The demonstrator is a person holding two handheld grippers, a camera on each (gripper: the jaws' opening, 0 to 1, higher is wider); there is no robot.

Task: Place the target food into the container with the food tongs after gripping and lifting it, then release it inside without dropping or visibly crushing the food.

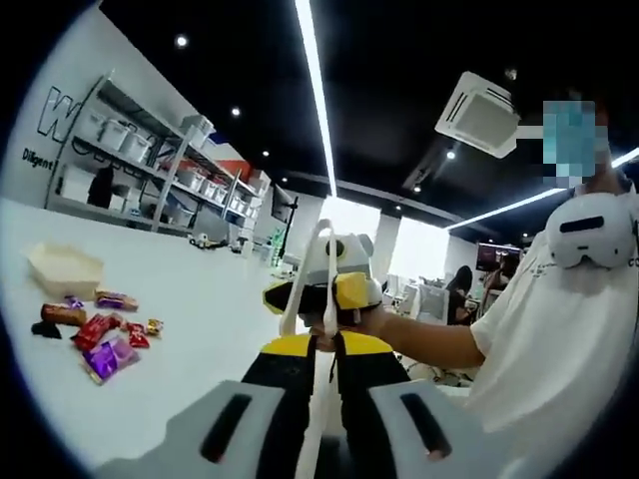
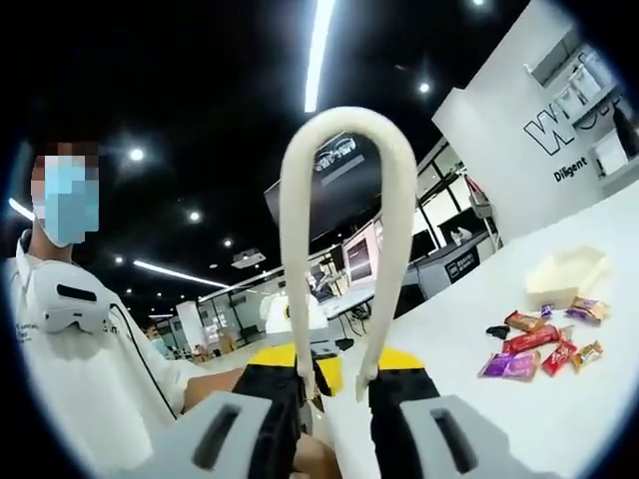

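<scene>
The white food tongs [image 1: 321,261] stand with their bend upward between my two grippers, which face each other above the white table [image 1: 200,289]. In the right gripper view the tongs [image 2: 344,150] form a tall loop, and both arms sit against the inner faces of my right gripper [image 2: 334,384]. My left gripper [image 1: 327,349] is nearly closed on a thin white arm of the tongs. Wrapped snacks [image 1: 100,337] [image 2: 539,344] lie in a loose pile on the table beside a pale cream container [image 1: 65,267] [image 2: 566,271], well away from both grippers.
A person in a white shirt [image 1: 559,329] [image 2: 80,369] holds both grippers. Metal shelves with bins [image 1: 150,160] line the white wall behind the table. Desks and monitors [image 2: 359,254] stand farther back.
</scene>
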